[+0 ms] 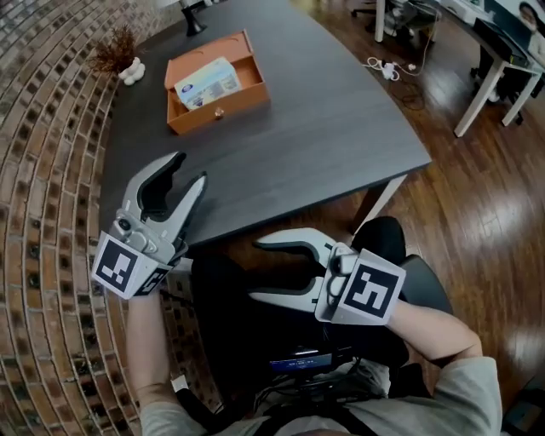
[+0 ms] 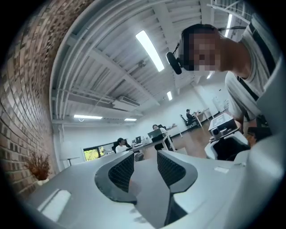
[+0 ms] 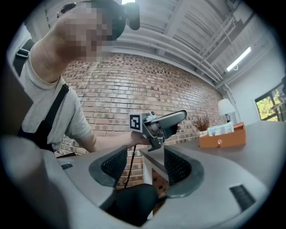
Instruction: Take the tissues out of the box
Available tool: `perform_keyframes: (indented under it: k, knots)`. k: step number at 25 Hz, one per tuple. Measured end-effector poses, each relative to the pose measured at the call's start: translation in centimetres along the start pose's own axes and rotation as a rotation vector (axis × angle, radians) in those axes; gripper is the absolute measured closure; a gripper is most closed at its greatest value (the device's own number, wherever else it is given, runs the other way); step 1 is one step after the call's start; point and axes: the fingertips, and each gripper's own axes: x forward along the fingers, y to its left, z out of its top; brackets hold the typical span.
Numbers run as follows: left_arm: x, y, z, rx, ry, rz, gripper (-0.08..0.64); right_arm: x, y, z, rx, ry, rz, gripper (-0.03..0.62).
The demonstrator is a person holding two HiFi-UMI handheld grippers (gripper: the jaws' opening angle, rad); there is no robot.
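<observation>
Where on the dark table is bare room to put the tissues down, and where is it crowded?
The widest bare patch is the table right of the orange box, out to its right edge. Another lies between the box and the near edge. The far left corner is crowded: dried plant, box, tissue pack.

In the head view the print on the tissue pack (image 1: 207, 83) in the orange box (image 1: 243, 104) is too small for me to read, and the pack covers much of the box's floor. The far end of the table (image 1: 324, 128) and a black object (image 1: 194, 20) on it run off the top edge; in the left gripper view the distant seated people (image 2: 120, 144) are too small to make out
</observation>
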Motion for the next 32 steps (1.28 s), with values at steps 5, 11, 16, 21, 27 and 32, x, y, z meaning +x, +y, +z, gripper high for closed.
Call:
perform_keyframes:
  k: [5, 11, 16, 21, 27, 32]
  knots:
    - [2.9, 5.6, -2.4, 0.056, 0.147, 0.038, 0.338, -0.4, -0.6, 0.3, 0.013, -0.008, -0.013, 0.336]
    - [7.0, 13.1, -6.3, 0.083, 0.341, 0.056, 0.243, -0.4, -0.7, 0.1, 0.019, -0.009, -0.009, 0.336]
    - [11.0, 17.4, -11.2, 0.066, 0.557, -0.006, 0.2, -0.2, -0.6, 0.1, 0.02, -0.01, -0.001, 0.336]
    - [13.2, 19.6, -15.3, 0.06, 0.742, -0.048, 0.157, -0.2, -0.4, 0.1, 0.012, -0.002, 0.009, 0.336]
    - [15.1, 19.8, -17.6, 0.016, 0.9, -0.139, 0.071, -0.5, -0.5, 0.1, 0.013, -0.004, 0.006, 0.336]
    - [15.4, 19.3, -19.0, -0.031, 0.948, -0.186, 0.14, -0.6, -0.5, 0.1, 0.006, -0.006, 0.004, 0.336]
